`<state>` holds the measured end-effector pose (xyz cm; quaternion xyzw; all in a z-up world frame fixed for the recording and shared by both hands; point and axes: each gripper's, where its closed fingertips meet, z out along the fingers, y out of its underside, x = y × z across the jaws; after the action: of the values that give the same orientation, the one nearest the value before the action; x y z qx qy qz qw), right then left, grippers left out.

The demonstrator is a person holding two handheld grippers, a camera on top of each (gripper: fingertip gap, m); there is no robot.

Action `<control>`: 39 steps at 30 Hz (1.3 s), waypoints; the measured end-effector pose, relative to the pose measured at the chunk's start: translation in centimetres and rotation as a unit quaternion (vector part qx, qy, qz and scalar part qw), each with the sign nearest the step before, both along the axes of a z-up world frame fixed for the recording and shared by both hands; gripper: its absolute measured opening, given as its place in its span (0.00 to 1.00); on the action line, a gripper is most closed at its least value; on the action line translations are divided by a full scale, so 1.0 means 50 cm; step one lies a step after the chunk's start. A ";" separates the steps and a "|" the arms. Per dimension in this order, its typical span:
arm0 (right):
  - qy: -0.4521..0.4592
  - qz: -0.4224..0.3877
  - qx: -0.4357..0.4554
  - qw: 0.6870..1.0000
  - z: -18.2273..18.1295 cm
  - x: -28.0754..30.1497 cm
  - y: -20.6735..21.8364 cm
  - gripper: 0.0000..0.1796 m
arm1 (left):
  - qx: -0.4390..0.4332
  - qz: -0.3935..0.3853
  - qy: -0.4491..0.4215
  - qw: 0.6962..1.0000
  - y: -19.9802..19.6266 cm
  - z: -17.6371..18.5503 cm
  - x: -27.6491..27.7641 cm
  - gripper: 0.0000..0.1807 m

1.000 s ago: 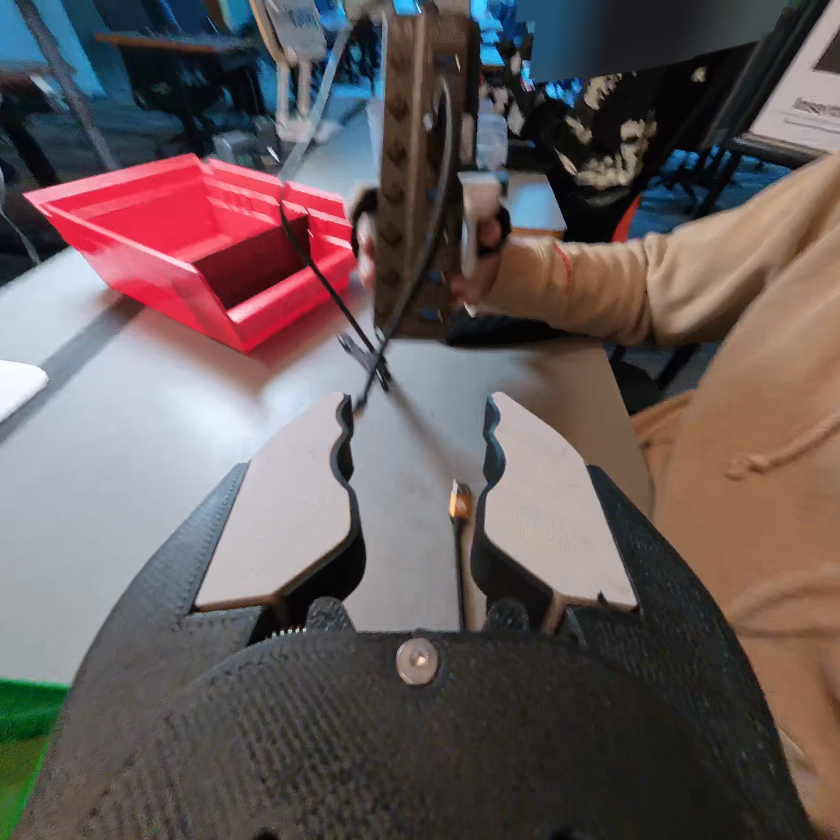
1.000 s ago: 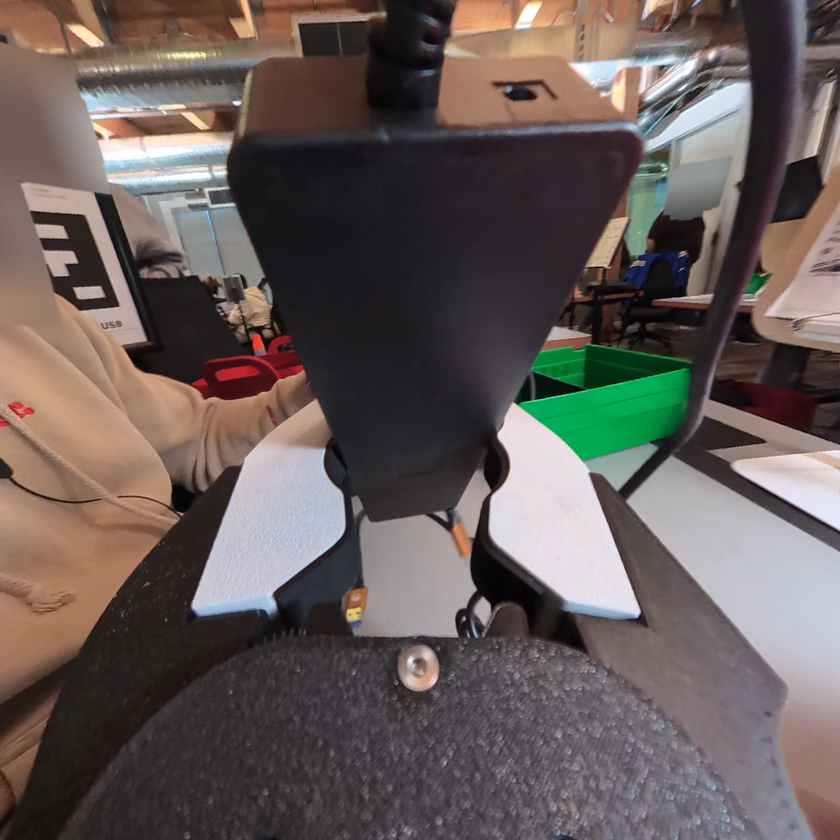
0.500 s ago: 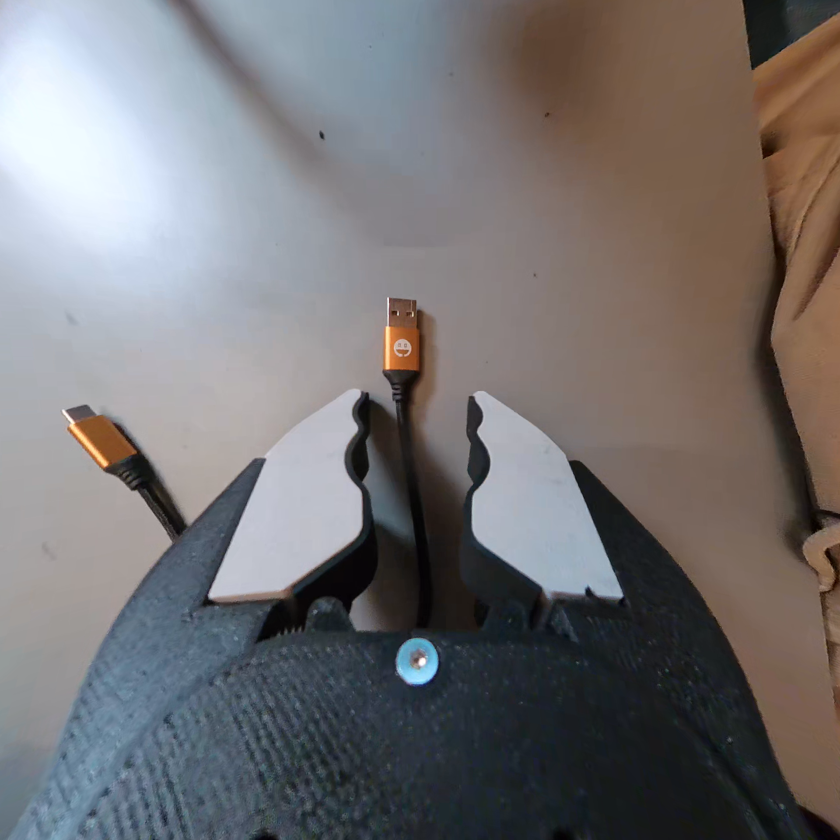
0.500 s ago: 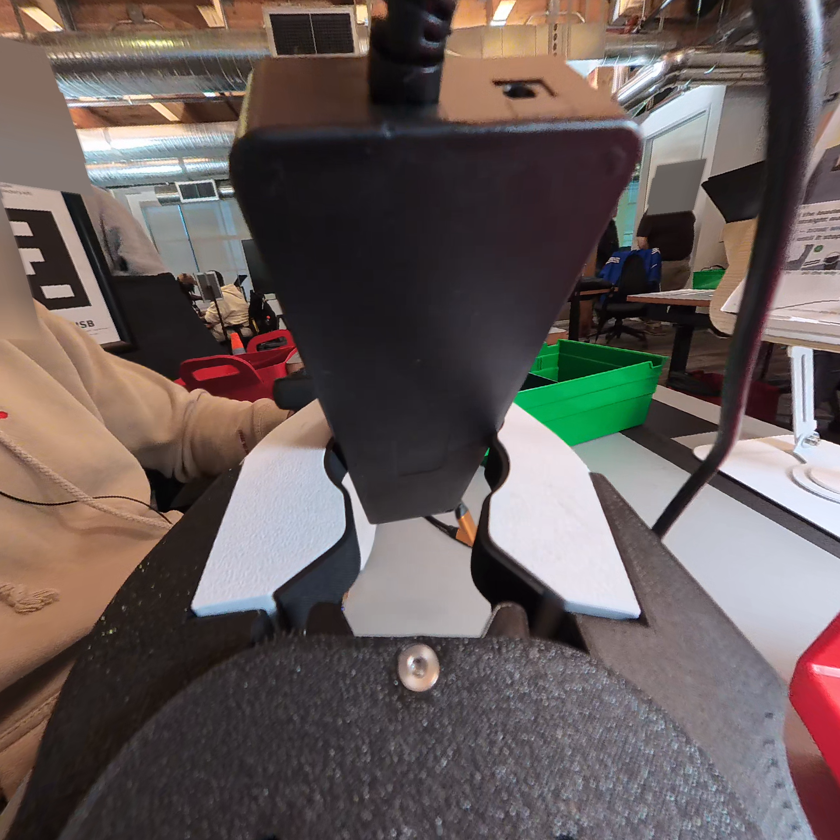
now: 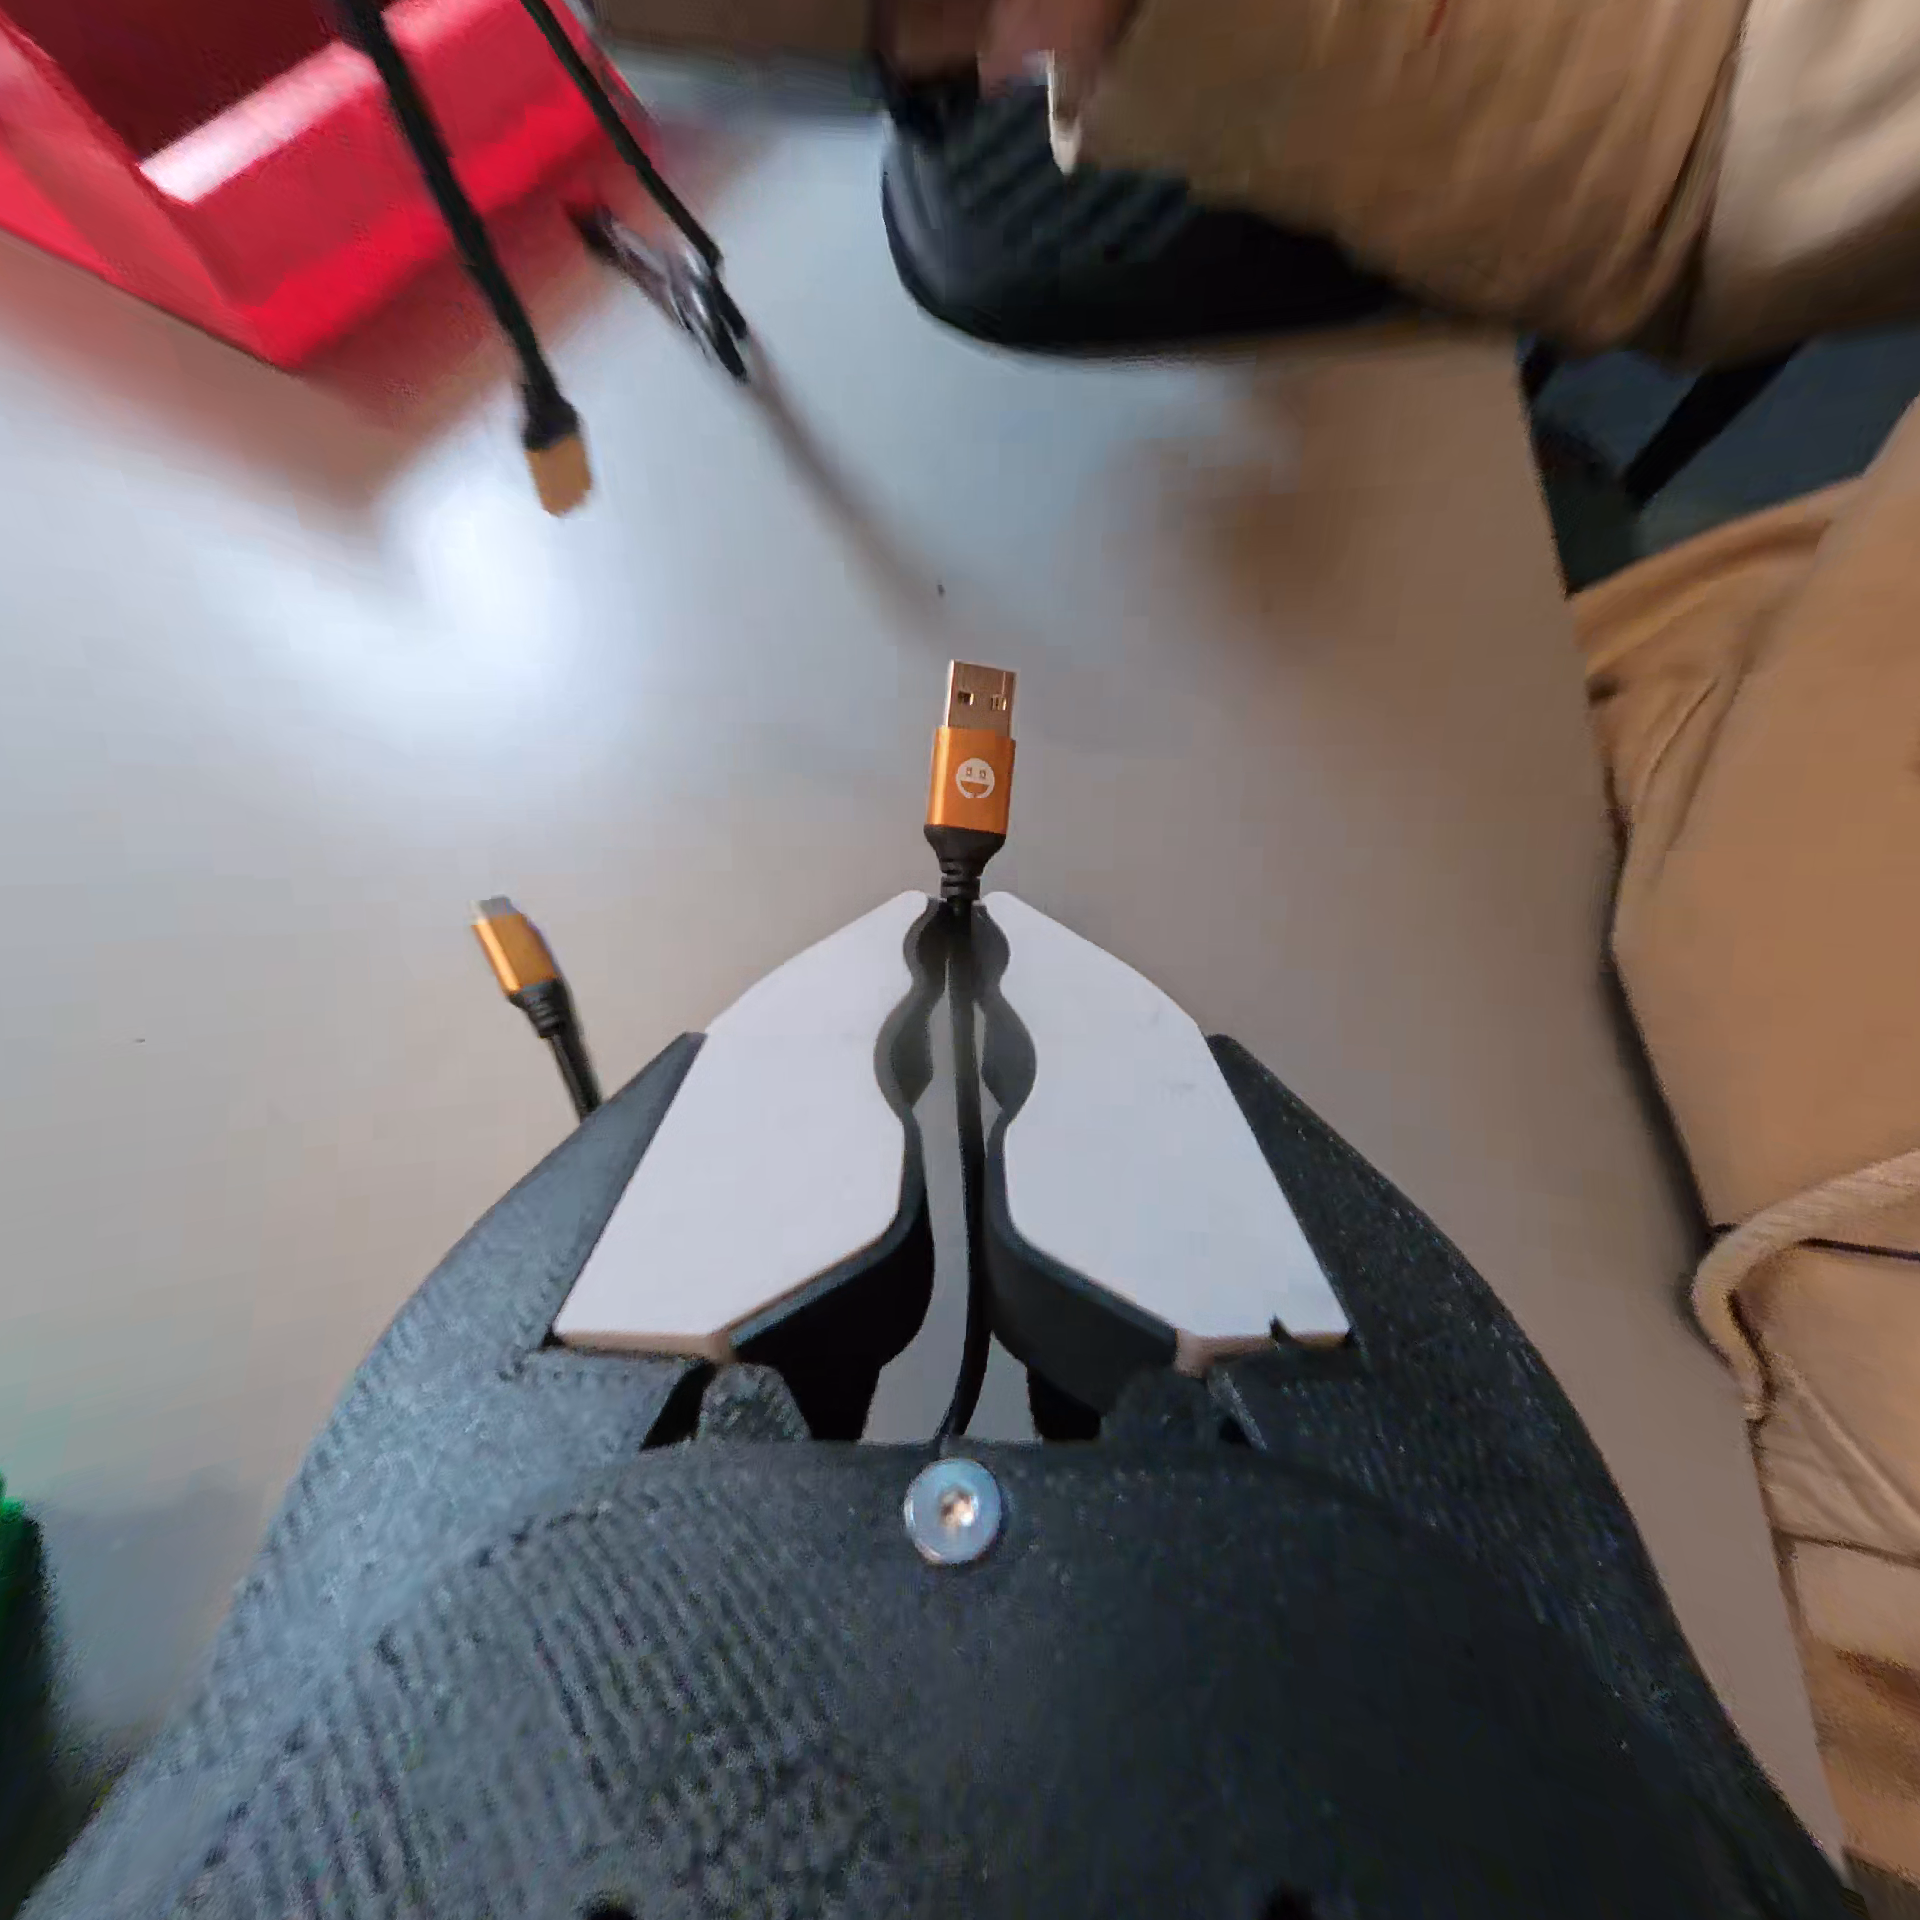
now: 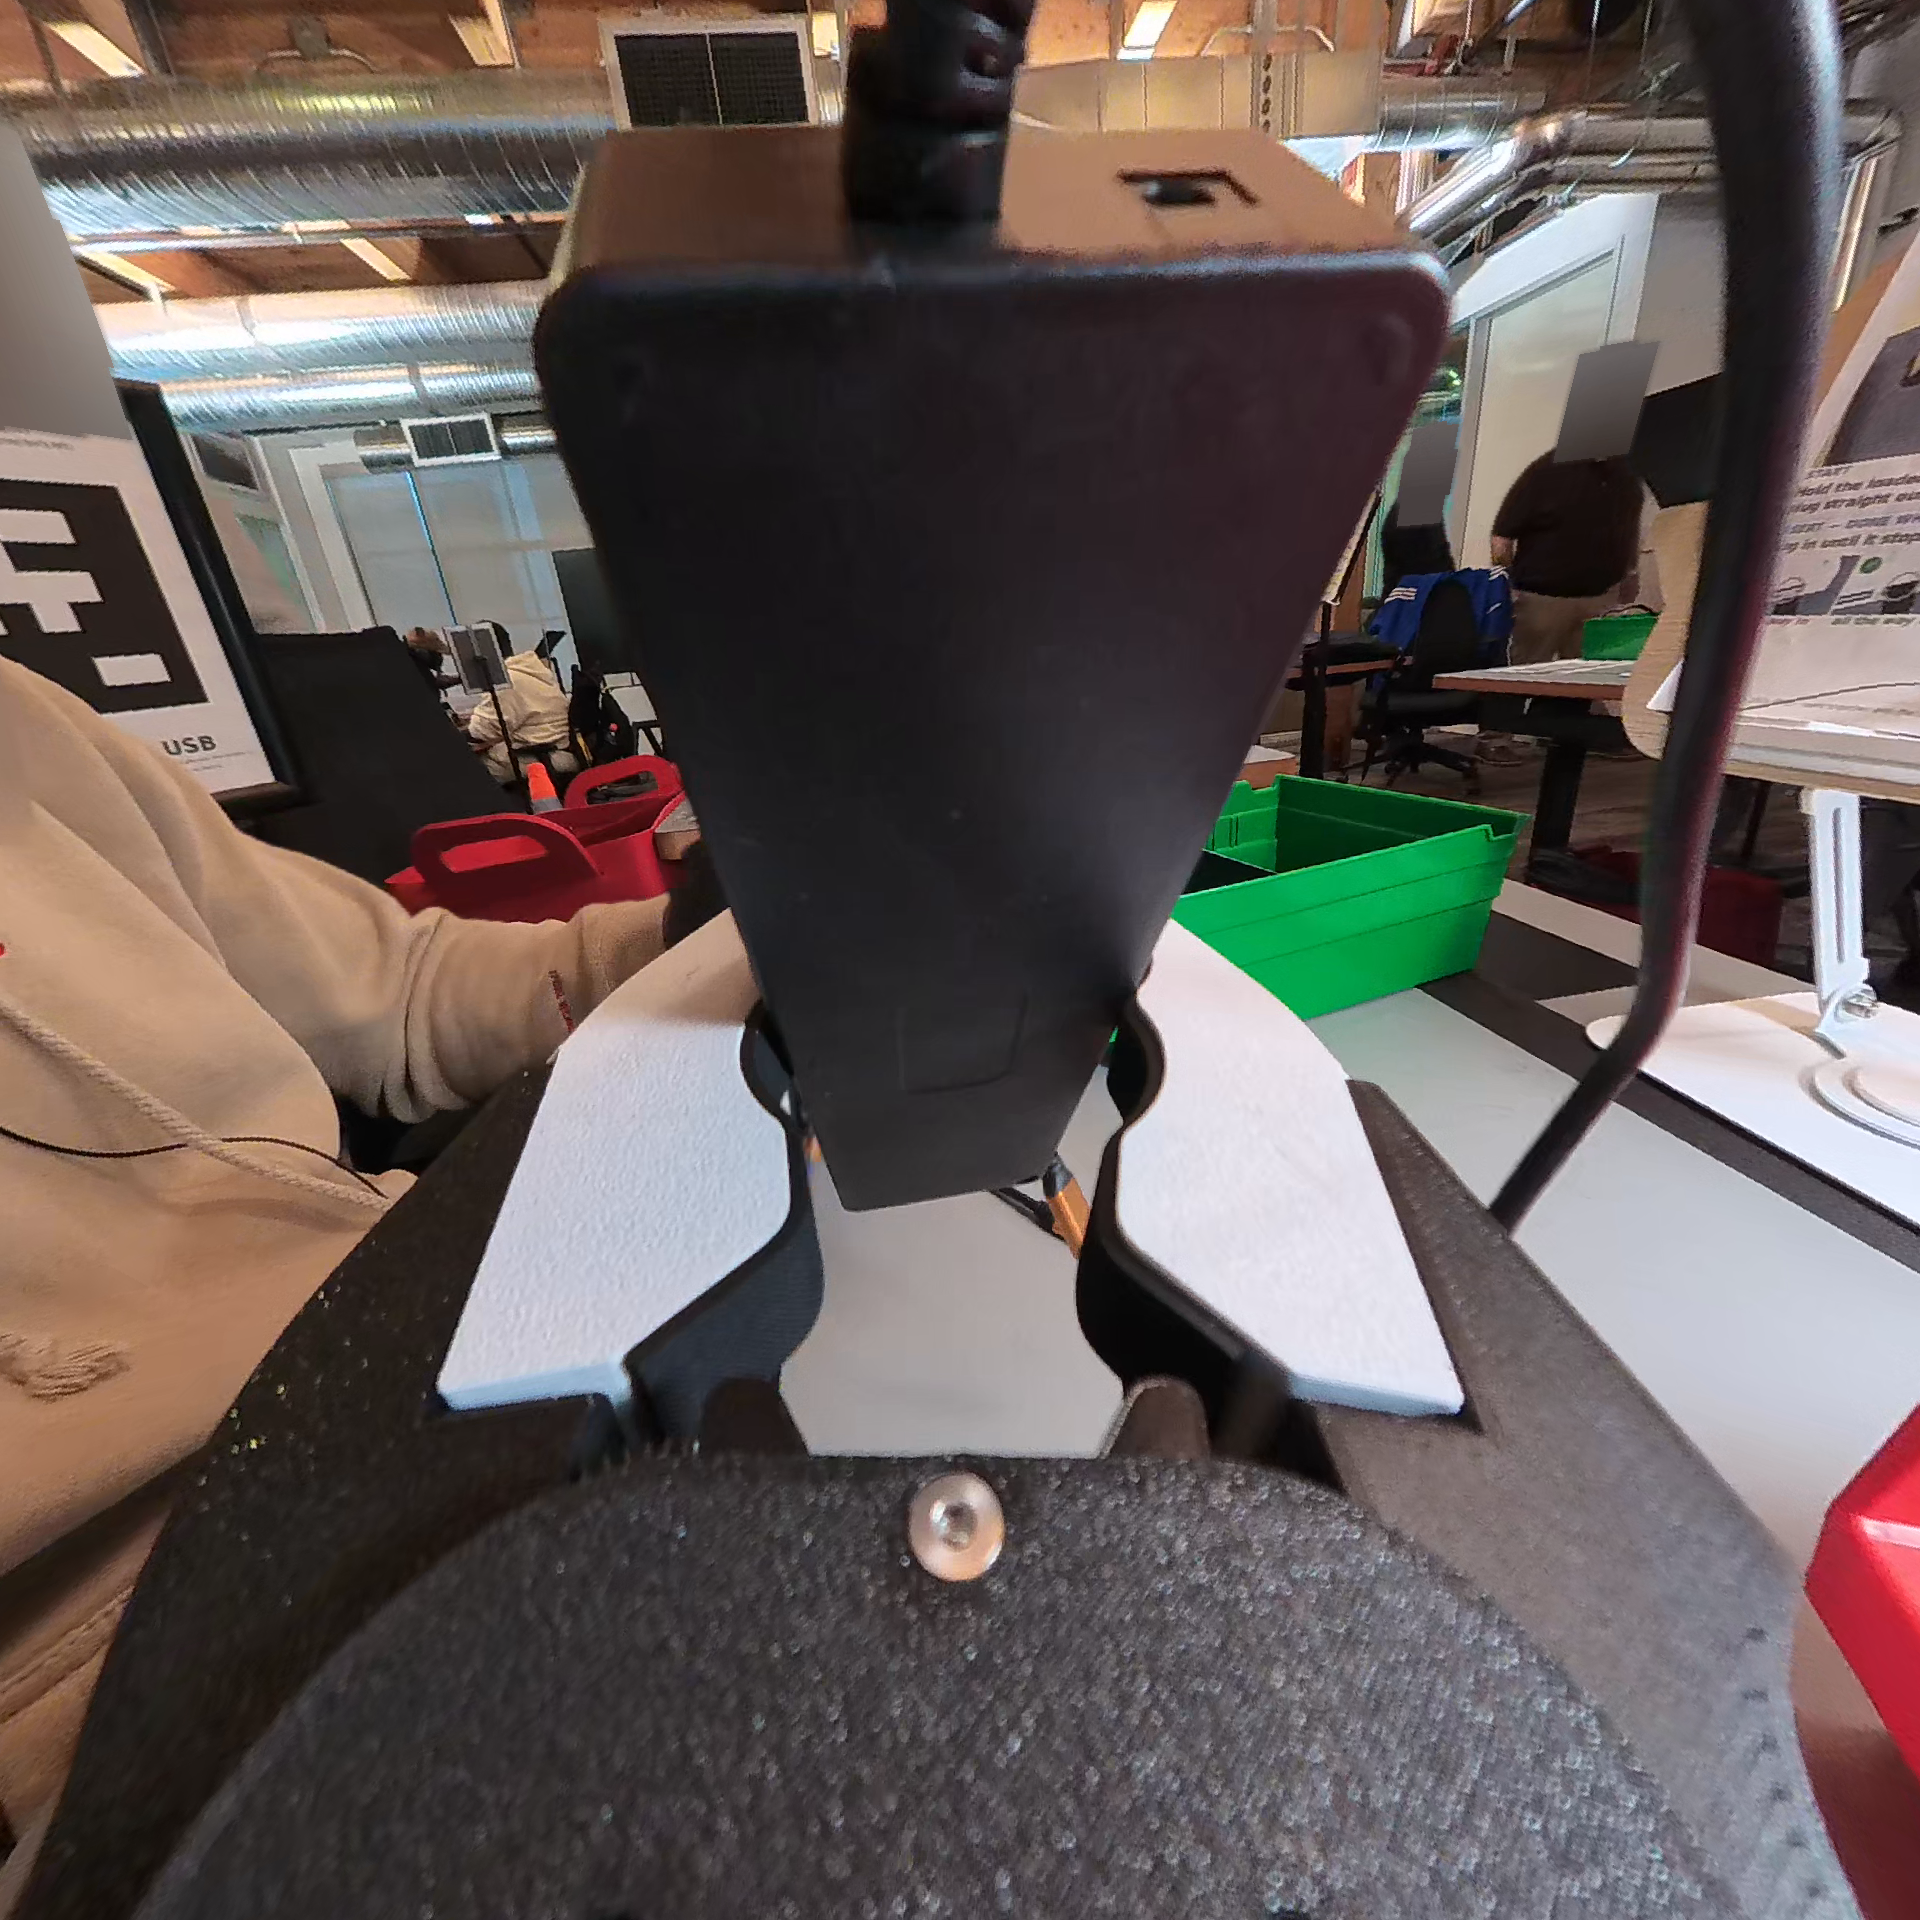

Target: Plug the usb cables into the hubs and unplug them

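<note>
My left gripper (image 5: pixel 961 902) is shut on the black cord of an orange USB-A plug (image 5: pixel 972 767), which sticks out past the fingertips above the grey table (image 5: pixel 312 727). A second orange plug (image 5: pixel 511 954) lies on the table to the left of the fingers. A third orange plug (image 5: pixel 556 473) hangs from a black cable farther off. My right gripper (image 6: pixel 940 1023) is shut on a black USB hub (image 6: pixel 977 644), held upright, with its thick black cable (image 6: pixel 1725 665) looping to the right. An orange plug (image 6: pixel 1066 1216) shows just below the hub.
A red bin (image 5: pixel 208 187) stands at the far left in the left wrist view. A green bin (image 6: pixel 1351 894) sits on the table behind the hub. A person's beige sleeve (image 5: pixel 1403 156) and the other gripper's black body (image 5: pixel 1091 260) are at the top right.
My left gripper has closed on the cord just behind the USB-A plug and tilted up, so the red bin and hanging cables show again. The right gripper keeps holding the hub.
</note>
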<state>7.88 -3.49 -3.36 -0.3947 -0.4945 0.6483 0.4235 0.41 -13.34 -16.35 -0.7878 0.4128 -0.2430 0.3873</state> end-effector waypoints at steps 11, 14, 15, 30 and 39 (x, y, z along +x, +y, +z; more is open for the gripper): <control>-0.012 0.009 0.008 1.000 -0.010 -0.005 -0.007 0.33 | 0.061 0.028 -0.115 0.991 0.004 0.172 -0.045 0.02; -0.024 0.019 0.023 0.999 -0.020 -0.008 -0.018 0.33 | 0.064 0.029 -0.121 0.990 0.004 0.241 -0.043 0.02; -0.029 0.025 0.030 0.999 -0.024 -0.009 -0.024 0.33 | 0.060 0.031 -0.114 0.991 0.006 0.261 -0.043 0.02; -0.148 0.027 0.149 0.977 -0.119 -0.056 -0.080 0.33 | -0.090 -0.026 0.120 0.988 0.063 0.223 0.092 0.02; -0.187 0.011 0.178 0.966 -0.144 -0.061 -0.075 0.33 | -0.119 -0.037 0.153 0.980 0.066 0.207 0.095 0.02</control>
<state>4.82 -7.23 -10.58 -0.4219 -0.6769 0.4689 0.3794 5.19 -10.03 -6.02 -0.8403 0.4641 -0.1812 0.2139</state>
